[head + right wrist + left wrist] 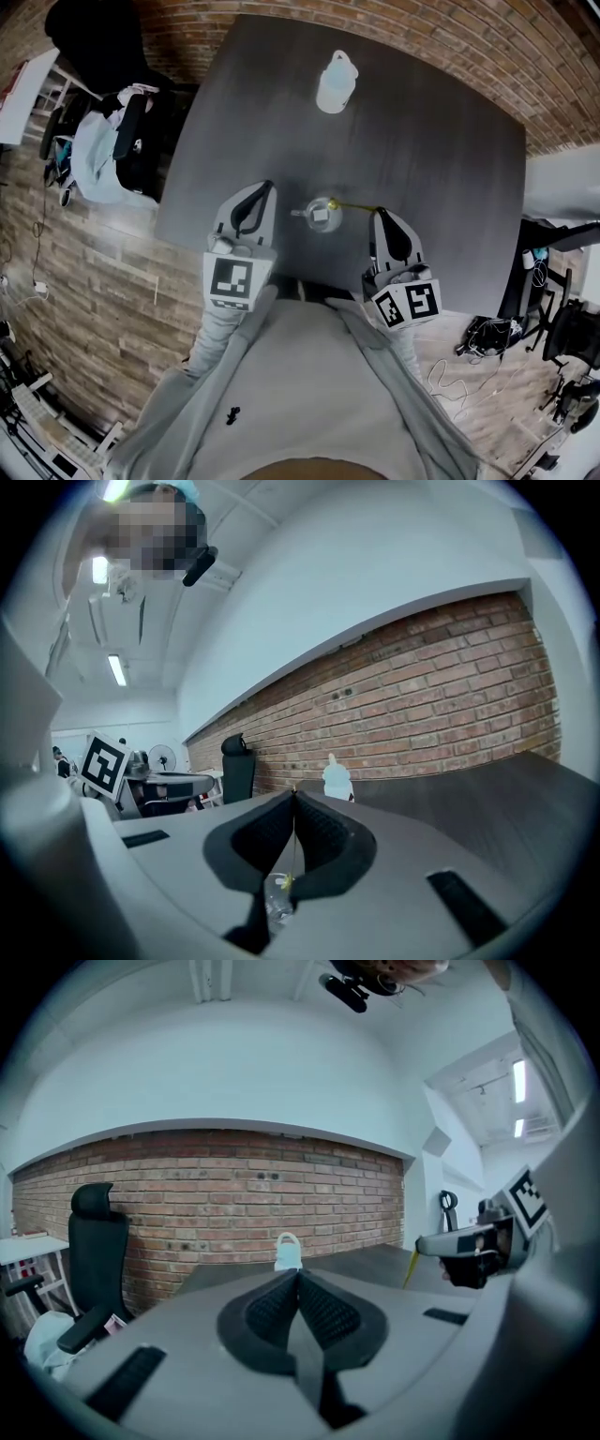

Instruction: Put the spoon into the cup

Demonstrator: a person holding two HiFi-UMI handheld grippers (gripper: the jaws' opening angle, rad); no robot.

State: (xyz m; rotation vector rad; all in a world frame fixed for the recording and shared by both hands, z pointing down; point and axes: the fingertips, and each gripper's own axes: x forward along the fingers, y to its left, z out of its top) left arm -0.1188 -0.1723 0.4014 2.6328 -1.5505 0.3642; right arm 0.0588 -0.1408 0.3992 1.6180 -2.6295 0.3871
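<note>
A clear cup (323, 215) stands on the dark table (441, 159), between my two grippers. My right gripper (378, 213) is just right of the cup, shut on the thin handle of a yellow spoon (359, 204). The spoon's other end reaches over the cup's rim. In the right gripper view the handle (293, 850) runs down between the shut pads, with the cup (275, 900) below them. My left gripper (268, 186) is left of the cup, shut, with nothing in it. The left gripper view shows the spoon (411, 1267) hanging from the right gripper (424, 1244).
A white jug (336, 82) stands near the table's far edge, also seen as the jug (288, 1252) and the jug (337, 781) in the gripper views. A black office chair (92, 1241) and a brick wall (234, 1194) lie beyond. The brick floor holds bags and cables.
</note>
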